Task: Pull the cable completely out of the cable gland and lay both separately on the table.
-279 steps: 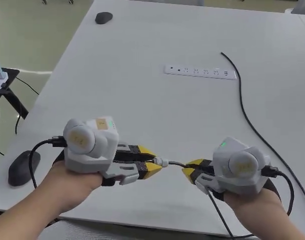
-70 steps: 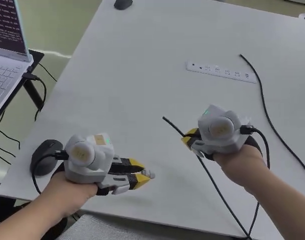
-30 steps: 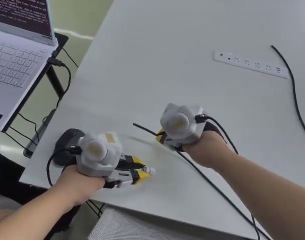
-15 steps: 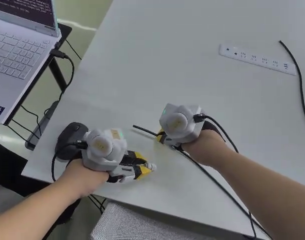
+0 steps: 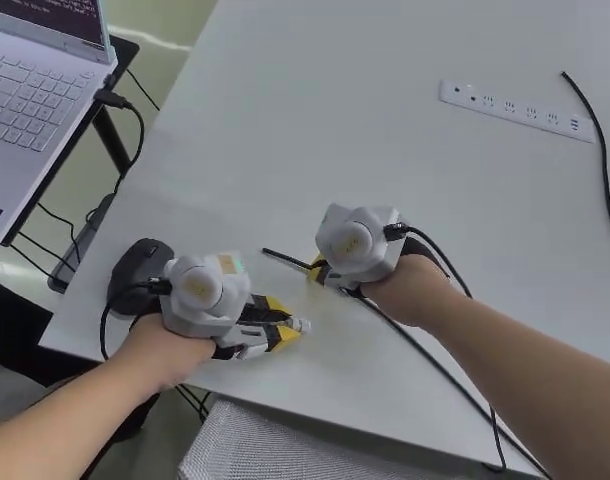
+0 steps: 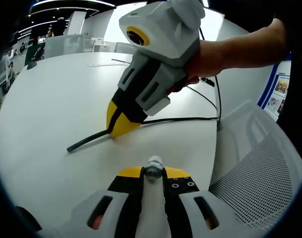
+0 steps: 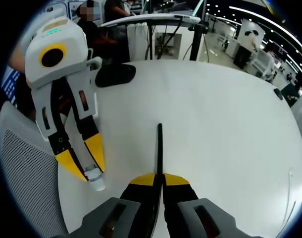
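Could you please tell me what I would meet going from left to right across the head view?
Laptop → mouse → left tool, shut on the cable gland → right tool, shut on the cable → power strip.

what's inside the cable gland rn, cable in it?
The cable gland, pinched in the left tool, has nothing sticking out; the cable is apart, in the right tool. The jaws cover its rear; its bore cannot be made out.

I see a smooth, matt white bench (image 5: 285, 120), a dull black rubbery cable (image 7: 160, 148) and a shiny cable gland (image 6: 153, 166).
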{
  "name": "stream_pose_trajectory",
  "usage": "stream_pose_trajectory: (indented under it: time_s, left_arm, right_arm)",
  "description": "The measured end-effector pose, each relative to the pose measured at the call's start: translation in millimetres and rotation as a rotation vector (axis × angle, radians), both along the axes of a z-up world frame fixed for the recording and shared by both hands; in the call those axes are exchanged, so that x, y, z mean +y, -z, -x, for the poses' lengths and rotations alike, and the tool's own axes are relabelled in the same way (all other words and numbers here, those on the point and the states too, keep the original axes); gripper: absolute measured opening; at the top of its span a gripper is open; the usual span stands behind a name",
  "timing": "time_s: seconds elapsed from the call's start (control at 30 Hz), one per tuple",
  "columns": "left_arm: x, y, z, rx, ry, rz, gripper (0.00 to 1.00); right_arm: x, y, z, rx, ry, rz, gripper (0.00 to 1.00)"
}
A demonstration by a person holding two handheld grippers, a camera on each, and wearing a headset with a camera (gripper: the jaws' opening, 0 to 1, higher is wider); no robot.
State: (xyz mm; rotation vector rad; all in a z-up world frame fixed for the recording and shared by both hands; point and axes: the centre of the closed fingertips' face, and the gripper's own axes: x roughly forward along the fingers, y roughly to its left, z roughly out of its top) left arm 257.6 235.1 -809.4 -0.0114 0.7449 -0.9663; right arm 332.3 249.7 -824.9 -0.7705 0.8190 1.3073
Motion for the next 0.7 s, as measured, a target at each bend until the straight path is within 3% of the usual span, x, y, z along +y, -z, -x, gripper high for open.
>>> stream_pose_trajectory:
  time_s: [0.3, 0.37, 0.7]
  left_arm:
    - [-2.3, 1.7, -1.2, -0.016, 0.011, -0.022, 0.16]
    - [-0.9, 6.6, 1.3, -0.02, 0.033, -0.06, 0.16]
    - [-2.5, 6.3, -1.4, -0.045, 0.043, -0.08, 0.16]
  right_arm:
    - [-0.4, 0.4, -0.1, -0.01, -0.012, -0.007, 0.0]
    - [-0.5, 0.6, -0.2, -0.013, -0.014, -0.009, 0.0]
    - [-0.5, -0.2, 0.2, -0.015, -0.026, -0.011, 0.0]
